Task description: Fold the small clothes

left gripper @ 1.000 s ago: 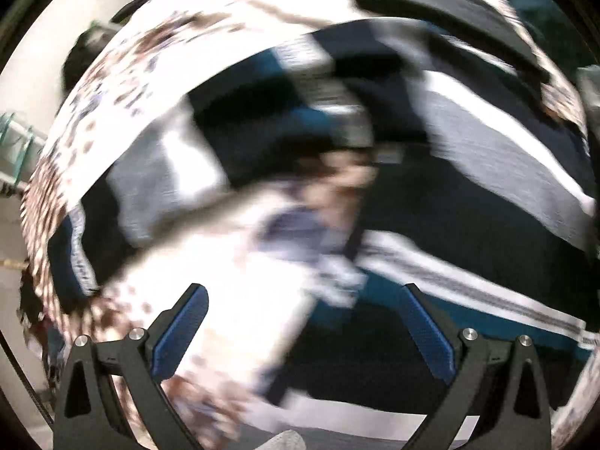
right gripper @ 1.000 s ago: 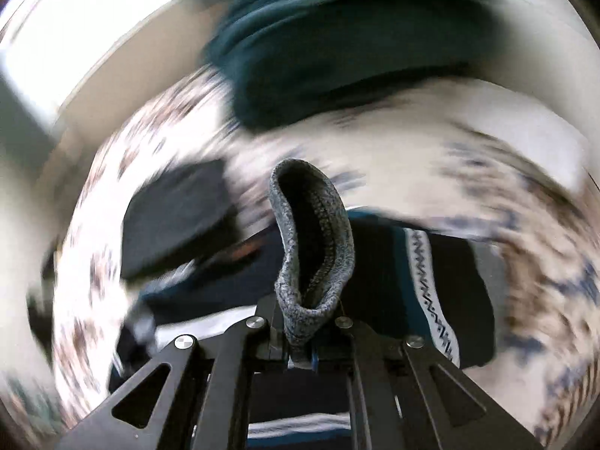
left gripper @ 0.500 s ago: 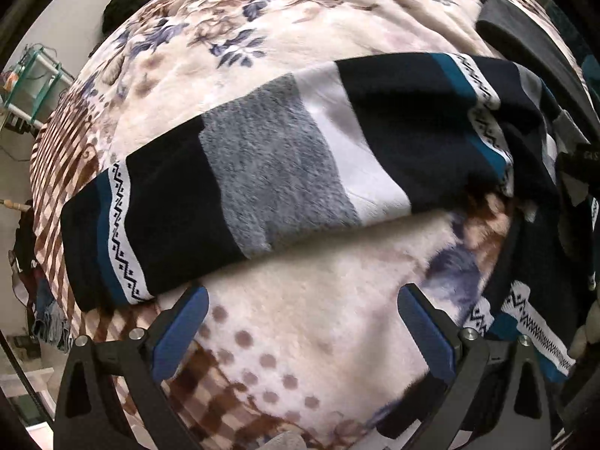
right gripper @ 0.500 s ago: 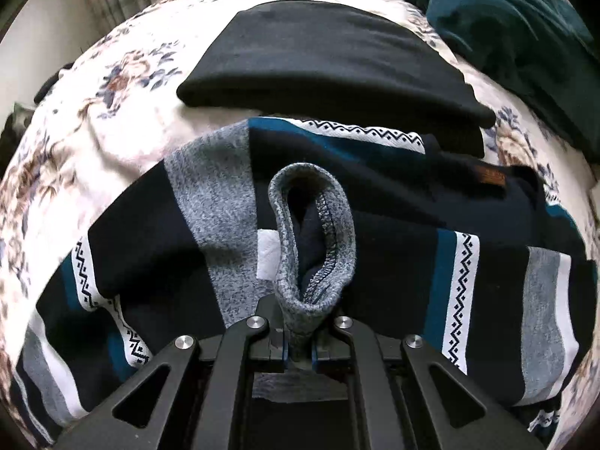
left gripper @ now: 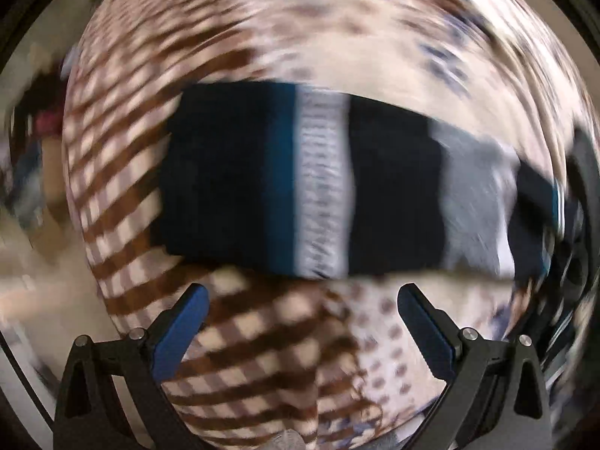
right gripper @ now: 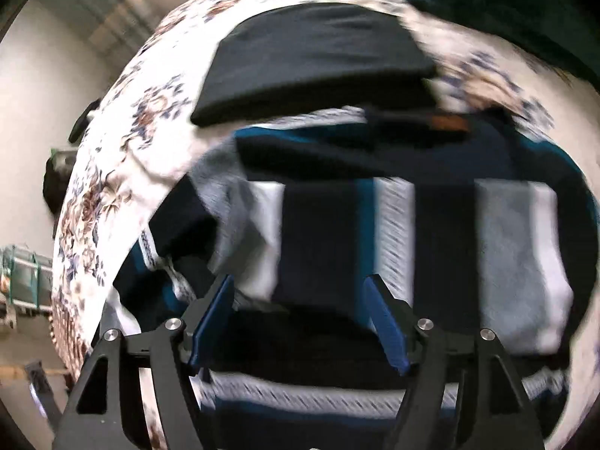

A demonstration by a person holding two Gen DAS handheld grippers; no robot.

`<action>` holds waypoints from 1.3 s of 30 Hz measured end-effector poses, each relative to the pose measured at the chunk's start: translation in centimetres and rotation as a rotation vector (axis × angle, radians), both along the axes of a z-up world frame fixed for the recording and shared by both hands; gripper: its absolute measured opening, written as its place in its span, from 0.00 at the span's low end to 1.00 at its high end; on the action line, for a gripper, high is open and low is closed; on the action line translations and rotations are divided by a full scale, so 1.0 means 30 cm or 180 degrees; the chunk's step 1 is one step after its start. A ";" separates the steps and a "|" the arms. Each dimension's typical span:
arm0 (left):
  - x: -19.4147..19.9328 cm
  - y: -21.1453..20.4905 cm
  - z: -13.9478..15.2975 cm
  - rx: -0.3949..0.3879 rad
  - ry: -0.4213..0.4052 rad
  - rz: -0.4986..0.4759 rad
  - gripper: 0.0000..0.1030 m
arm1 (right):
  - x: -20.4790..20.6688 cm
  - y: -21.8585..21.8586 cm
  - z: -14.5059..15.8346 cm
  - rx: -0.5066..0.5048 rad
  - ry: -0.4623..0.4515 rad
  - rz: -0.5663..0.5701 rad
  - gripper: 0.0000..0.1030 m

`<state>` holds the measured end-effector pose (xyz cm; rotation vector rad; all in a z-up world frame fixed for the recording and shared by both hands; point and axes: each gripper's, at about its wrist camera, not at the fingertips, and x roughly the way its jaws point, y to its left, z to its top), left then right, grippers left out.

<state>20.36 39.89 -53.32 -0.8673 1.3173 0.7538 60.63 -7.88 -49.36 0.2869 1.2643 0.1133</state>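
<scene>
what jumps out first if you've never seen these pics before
The striped sweater, with navy, teal, grey and white bands, fills the middle of the right wrist view, lying on a floral blanket. Behind it sits a folded black garment. The right gripper is opening just above the sweater with nothing pinched, and the left gripper hangs open over the checked part of the blanket.

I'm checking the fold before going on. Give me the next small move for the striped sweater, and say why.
Probably bring the left gripper, open and empty over the blanket, onto the striped sweater at its near edge. The right gripper is opening with nothing pinched, and the sweater lies bunched at one side, so the fold looks unfinished.
</scene>
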 end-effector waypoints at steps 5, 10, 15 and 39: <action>-0.119 0.226 -0.101 -0.0301 -0.0393 0.0980 1.00 | -0.125 -0.168 -0.002 -0.0112 0.0266 -0.0437 0.73; -0.193 0.392 -0.149 -0.0293 -0.0616 0.1644 0.97 | -0.164 -0.217 -0.042 -0.0378 0.0398 -0.0670 0.73; -0.168 0.539 -0.100 0.0163 -0.0699 0.1646 0.15 | -0.138 -0.192 -0.068 -0.0882 0.0534 -0.0794 0.73; 0.678 -1.002 0.421 0.0622 -0.1813 -0.2164 0.05 | -0.195 -0.617 -0.079 -0.0389 0.0572 -0.1168 0.74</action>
